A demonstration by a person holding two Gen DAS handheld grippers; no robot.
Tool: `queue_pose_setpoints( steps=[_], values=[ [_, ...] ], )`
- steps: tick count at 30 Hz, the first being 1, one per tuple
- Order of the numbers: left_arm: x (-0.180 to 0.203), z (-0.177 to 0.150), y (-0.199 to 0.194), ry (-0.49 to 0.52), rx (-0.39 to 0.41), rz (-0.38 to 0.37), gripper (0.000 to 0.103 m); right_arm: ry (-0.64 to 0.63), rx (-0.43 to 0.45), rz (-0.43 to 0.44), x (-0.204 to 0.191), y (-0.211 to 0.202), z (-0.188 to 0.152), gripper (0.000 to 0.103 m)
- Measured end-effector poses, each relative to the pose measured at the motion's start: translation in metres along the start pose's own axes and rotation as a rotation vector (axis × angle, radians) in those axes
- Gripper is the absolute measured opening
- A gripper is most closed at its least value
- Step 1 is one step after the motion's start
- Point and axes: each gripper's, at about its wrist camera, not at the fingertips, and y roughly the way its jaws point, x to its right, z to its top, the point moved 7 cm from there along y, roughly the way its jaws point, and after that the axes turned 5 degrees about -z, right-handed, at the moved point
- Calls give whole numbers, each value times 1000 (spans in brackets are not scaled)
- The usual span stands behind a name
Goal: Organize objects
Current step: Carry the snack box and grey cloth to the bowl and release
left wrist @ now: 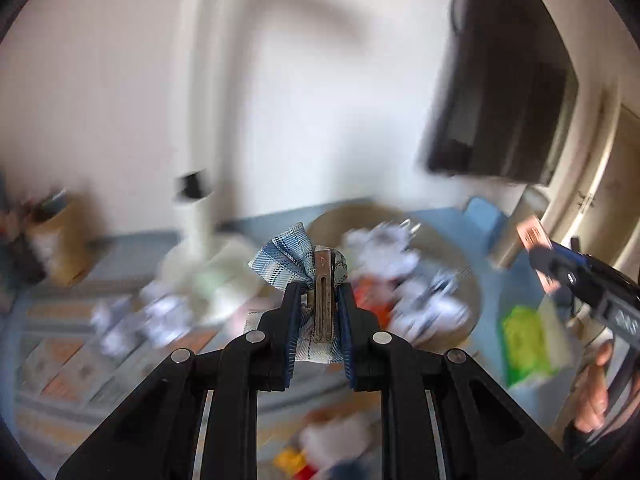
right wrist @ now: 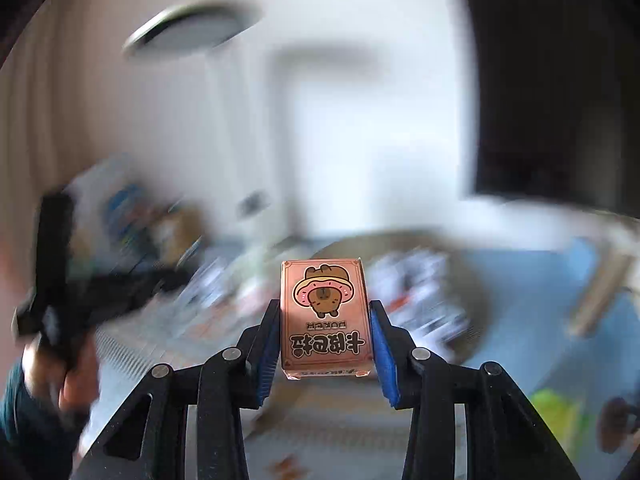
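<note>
My left gripper [left wrist: 319, 292] is shut on a hair clip [left wrist: 323, 296], a metal bar with a blue and white plaid bow, held up off the floor. My right gripper [right wrist: 325, 312] is shut on a copper-pink card box [right wrist: 325, 312] printed with a cartoon bear; its blue pads press both long sides. The same box [left wrist: 534, 240] shows at the right edge of the left wrist view, in the right gripper [left wrist: 552, 264] with a hand [left wrist: 596, 392] below it. The left gripper [right wrist: 60, 280] is a dark blur at the left of the right wrist view.
Everything behind is smeared by motion. A round shallow basket [left wrist: 452, 248] with white and orange items lies ahead on a patterned mat [left wrist: 72, 364]. A white stand [left wrist: 200, 208], a green packet [left wrist: 524, 340], a dark screen [left wrist: 504, 92] on the wall and clutter at left [left wrist: 48, 236] surround it.
</note>
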Motion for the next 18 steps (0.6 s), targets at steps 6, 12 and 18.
queue_pose_setpoints(
  steps=[6,12,18],
  values=[
    [44,22,61,45,-35,-43,16,133,5,-120,63,31,43,41],
    [50,19,96,61,-70,-42,75,161,-23,-144,73,70,47,50],
    [20,0,74,5,-64,-25,91,126,-73,-148,85,80,31,77]
  ],
)
